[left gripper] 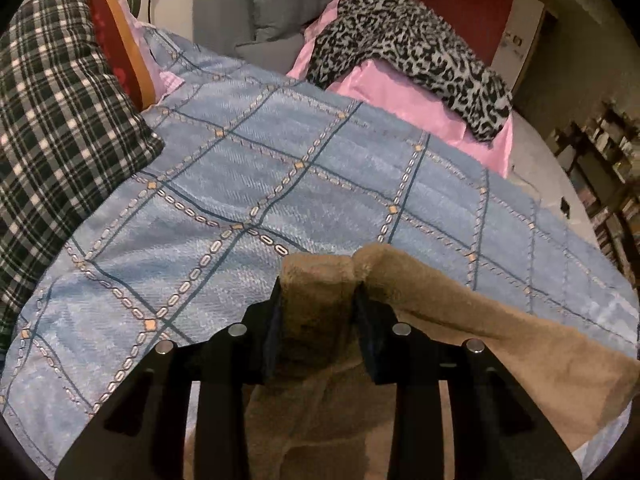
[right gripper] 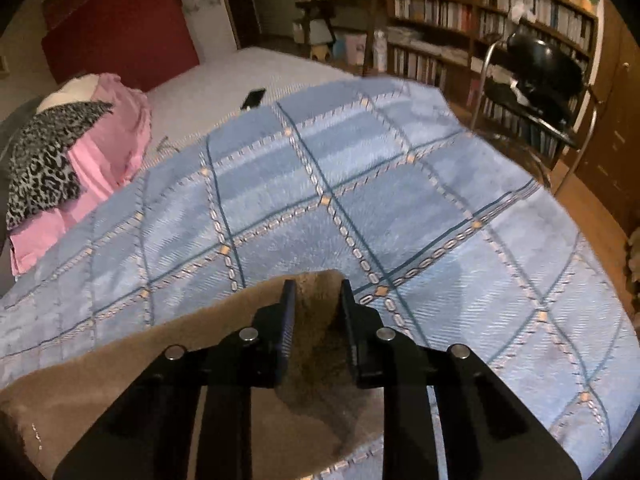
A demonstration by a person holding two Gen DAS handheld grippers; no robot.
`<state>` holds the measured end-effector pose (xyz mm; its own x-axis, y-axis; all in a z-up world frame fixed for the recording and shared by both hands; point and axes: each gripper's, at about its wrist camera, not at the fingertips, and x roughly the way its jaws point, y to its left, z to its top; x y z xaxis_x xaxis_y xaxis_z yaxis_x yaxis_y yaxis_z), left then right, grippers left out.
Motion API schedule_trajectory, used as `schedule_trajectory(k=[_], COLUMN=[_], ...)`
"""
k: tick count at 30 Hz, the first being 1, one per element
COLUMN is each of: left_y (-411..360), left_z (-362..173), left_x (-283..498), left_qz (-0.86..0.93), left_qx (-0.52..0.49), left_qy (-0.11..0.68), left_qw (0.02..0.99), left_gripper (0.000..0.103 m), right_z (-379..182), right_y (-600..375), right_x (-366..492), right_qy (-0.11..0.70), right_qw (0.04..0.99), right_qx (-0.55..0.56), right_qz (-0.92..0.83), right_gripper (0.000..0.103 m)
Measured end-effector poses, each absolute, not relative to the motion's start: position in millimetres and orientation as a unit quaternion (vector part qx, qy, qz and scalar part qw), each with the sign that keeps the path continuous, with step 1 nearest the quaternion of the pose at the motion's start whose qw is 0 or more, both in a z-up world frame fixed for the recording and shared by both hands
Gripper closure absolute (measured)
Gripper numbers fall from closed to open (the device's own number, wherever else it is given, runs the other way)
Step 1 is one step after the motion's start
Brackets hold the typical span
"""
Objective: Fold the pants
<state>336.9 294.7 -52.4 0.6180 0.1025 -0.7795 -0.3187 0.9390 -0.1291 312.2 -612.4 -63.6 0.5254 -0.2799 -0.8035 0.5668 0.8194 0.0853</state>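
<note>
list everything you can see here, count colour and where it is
pants: one, tan fleece, on the blue blanket, an edge pinched by each gripper
blanket: one, light blue with a chain-pattern grid, spread over the bed
plaid pillow: one, dark green and white, left of the blanket
pink fabric: one pile, far side of the bed
leopard-print cloth: one, black and grey, on top of the pink fabric
phone: one, black, on the white bed surface past the blanket
chair: one, black with metal frame, beside the bed
bookshelves: brown, full of books, along the far wall
left gripper: black, shut on the pants
right gripper: black, shut on the pants
</note>
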Motion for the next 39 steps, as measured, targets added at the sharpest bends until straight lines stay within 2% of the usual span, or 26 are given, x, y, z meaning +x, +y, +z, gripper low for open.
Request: schedule_trajectory(k=[13, 23, 32, 39], left_y=[321.9, 339.6, 368.3, 373.5], left_z=[-2.4, 10.4, -29.2, -64.5], left_x=[245.7, 148.5, 59.9, 29.1], left_qz=[0.089, 0.067, 0.064, 0.069], left_qx=[-0.186, -0.208, -0.244, -0.258], left_qy=[0.374, 0.348, 0.343, 0.354], left_qw=[0.904, 0.912, 0.905, 0.896], left_gripper=[0.071, 0.071, 0.071, 0.071], right_z=[10.0, 18.2, -10.6, -43.4], right_y=[-590.2, -577.2, -549.3, -538.9], right_x=[189.8, 75.0, -49.0, -120.1], right_qy=[0.351, 0.315, 0.289, 0.281], right_qw=[0.887, 0.893, 0.897, 0.890], right_qx=[0.168, 0.206, 0.232, 0.263], right_qz=[-0.250, -0.249, -0.243, -0.243], right_gripper=[0.082, 0.082, 0.082, 0.082])
